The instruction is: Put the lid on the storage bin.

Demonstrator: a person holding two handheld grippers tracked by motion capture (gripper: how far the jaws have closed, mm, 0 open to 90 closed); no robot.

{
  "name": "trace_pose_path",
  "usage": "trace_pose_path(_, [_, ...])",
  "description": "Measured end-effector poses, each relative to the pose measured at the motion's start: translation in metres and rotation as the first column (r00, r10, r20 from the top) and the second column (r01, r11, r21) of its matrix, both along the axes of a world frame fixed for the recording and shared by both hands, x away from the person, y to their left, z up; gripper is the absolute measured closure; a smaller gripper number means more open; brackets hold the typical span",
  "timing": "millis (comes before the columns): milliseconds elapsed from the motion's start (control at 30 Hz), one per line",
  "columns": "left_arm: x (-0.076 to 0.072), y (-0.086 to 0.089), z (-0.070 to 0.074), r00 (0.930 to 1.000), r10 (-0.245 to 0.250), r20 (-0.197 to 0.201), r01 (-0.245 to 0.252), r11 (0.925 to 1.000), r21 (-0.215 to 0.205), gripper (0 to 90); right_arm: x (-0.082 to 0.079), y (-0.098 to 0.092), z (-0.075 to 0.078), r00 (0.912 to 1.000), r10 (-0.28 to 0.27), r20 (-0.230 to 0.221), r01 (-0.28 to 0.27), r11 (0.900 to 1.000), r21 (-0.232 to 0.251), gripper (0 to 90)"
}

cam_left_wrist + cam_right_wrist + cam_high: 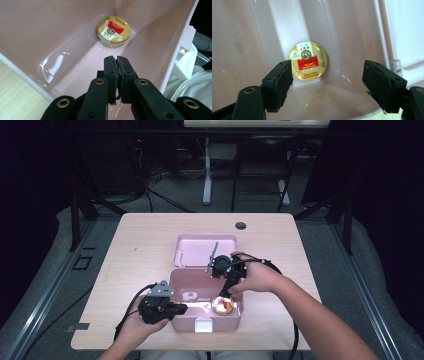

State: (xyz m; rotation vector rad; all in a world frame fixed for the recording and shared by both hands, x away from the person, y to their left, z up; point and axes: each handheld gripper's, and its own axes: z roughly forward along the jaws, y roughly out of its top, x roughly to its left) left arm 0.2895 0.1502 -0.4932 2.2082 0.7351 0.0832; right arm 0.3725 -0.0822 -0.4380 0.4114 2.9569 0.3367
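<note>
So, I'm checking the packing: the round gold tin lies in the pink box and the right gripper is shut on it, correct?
Not quite. The round gold tin does lie in the pink box, but the right gripper is open above it, as the right gripper view shows.

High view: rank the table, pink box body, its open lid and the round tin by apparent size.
1. table
2. pink box body
3. open lid, a little smaller, though it lies farther from the camera, so this is unsure
4. round tin
</note>
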Motion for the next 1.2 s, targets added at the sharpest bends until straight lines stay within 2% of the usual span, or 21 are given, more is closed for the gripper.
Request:
trace_pose_path(100, [0.000, 0.000, 0.000, 1.0000, 0.002, 0.000, -0.002, 1.0000, 0.000, 84.5, -0.003, -0.001, 0.005, 0.9999, 0.004, 0.013, -0.004, 1.000, 0.004, 24.6])
trace_pose_path(300, [0.000, 0.003, 0.003, 1.0000, -0.003, 0.007, 0.003, 1.0000, -0.009, 80.6, -0.003, -0.006, 0.010, 0.9995, -0.023, 0.024, 0.022, 0.999, 0.038, 28.9])
trace_pose_path(367, [-0.001, 0.004, 0.004, 1.0000, -0.002, 0.007, 0.002, 0.9998, -0.022, 79.4, -0.002, -0.011, 0.009, 0.9983, -0.056, 0.019, 0.055, 0.997, 0.059, 30.3])
trace_pose_path(467, [-0.002, 0.005, 0.005, 0.9999, -0.003, 0.011, 0.003, 0.9998, -0.018, 78.0, -0.001, -0.013, 0.009, 0.9973, -0.067, 0.031, 0.065, 0.996, 0.062, 30.4])
trace_pose_path(533, [-0.004, 0.007, 0.007, 0.9998, 0.004, 0.021, -0.004, 0.9997, -0.025, 76.8, 0.001, -0.017, 0.011, 0.9944, -0.099, 0.037, 0.096, 0.991, 0.093, 30.5])
trace_pose_path(600, [-0.004, 0.008, 0.008, 0.9998, 0.006, 0.021, -0.005, 0.9997, -0.025, 75.9, 0.001, -0.018, 0.012, 0.9934, -0.106, 0.042, 0.102, 0.990, 0.098, 30.5])
trace_pose_path(700, [-0.005, 0.011, 0.010, 0.9993, 0.020, 0.031, -0.019, 0.9995, -0.024, 74.8, 0.005, -0.023, 0.017, 0.9861, -0.149, 0.074, 0.137, 0.980, 0.143, 30.6])
trace_pose_path(733, [-0.005, 0.012, 0.011, 0.9991, 0.026, 0.032, -0.026, 0.9993, -0.025, 74.8, 0.005, -0.023, 0.017, 0.9861, -0.149, 0.074, 0.137, 0.980, 0.143, 30.6])
trace_pose_path(767, [-0.006, 0.013, 0.011, 0.9987, 0.034, 0.038, -0.033, 0.9992, -0.022, 74.8, 0.007, -0.025, 0.019, 0.9814, -0.176, 0.077, 0.161, 0.972, 0.169, 30.7])
trace_pose_path(833, [-0.006, 0.015, 0.011, 0.9989, 0.034, 0.032, -0.033, 0.9990, -0.029, 75.8, 0.010, -0.027, 0.019, 0.9766, -0.199, 0.083, 0.180, 0.965, 0.190, 33.3])
trace_pose_path(1000, [-0.007, 0.015, 0.011, 0.9984, 0.033, 0.047, -0.032, 0.9994, -0.016, 79.0, 0.017, -0.034, 0.018, 0.9640, -0.249, 0.094, 0.223, 0.948, 0.227, 35.9])
trace_pose_path(1167, [-0.009, 0.015, 0.011, 0.9984, 0.032, 0.048, -0.032, 0.9995, -0.004, 82.5, 0.025, -0.040, 0.015, 0.9427, -0.319, 0.097, 0.291, 0.929, 0.230, 36.7])
trace_pose_path(1200, [-0.009, 0.015, 0.011, 0.9984, 0.032, 0.048, -0.032, 0.9995, -0.004, 82.8, 0.025, -0.040, 0.015, 0.9427, -0.319, 0.097, 0.291, 0.929, 0.230, 36.7])
